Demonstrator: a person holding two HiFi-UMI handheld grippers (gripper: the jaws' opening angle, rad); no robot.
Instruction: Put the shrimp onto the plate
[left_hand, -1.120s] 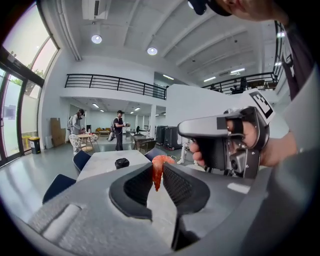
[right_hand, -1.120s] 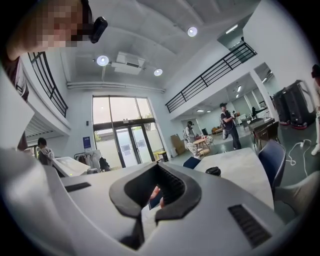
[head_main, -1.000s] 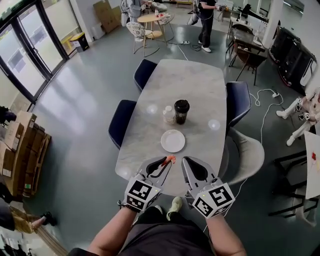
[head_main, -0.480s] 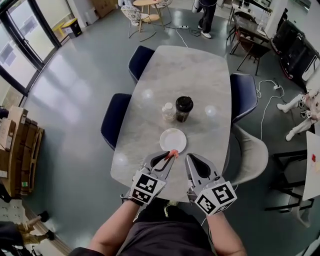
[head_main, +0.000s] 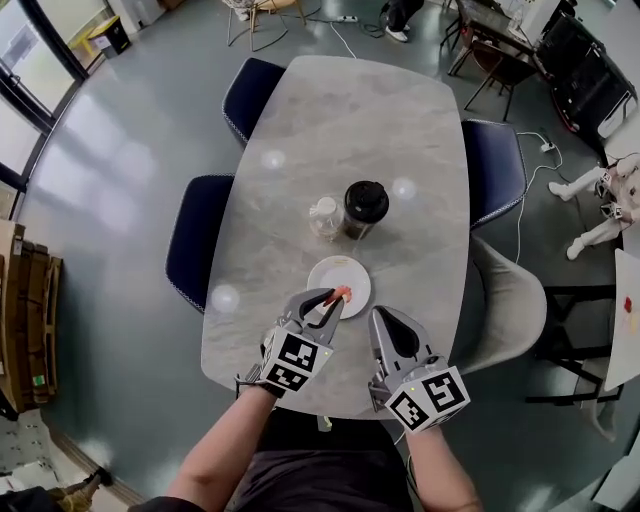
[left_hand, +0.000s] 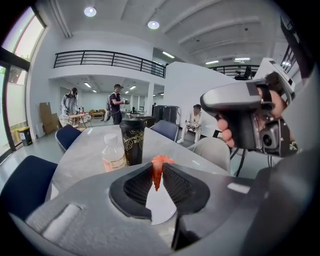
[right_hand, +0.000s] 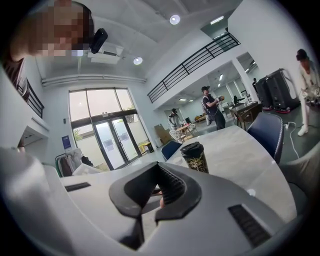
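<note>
A small orange shrimp (head_main: 341, 294) is pinched between the jaws of my left gripper (head_main: 337, 298), hanging tail down at the near rim of the white plate (head_main: 345, 270). In the left gripper view the shrimp (left_hand: 157, 170) stands upright between the ribbed pads (left_hand: 137, 186), and a slice of the plate (left_hand: 161, 206) shows below through the gap. My right gripper (head_main: 379, 316) hovers over the table to the right of the plate, jaws together with nothing in them. Seen from its own camera, the right gripper (right_hand: 159, 194) is shut.
A black lidded cup (head_main: 364, 206) and a small clear bottle (head_main: 324, 217) stand just beyond the plate on the grey marble table (head_main: 400, 130). Blue chairs (head_main: 197, 245) flank the table and a grey chair (head_main: 507, 300) sits at the right. People move about in the far room.
My left gripper has carried the shrimp forward from the table's near edge to the plate's near rim. The right gripper has kept pace beside it, still shut.
</note>
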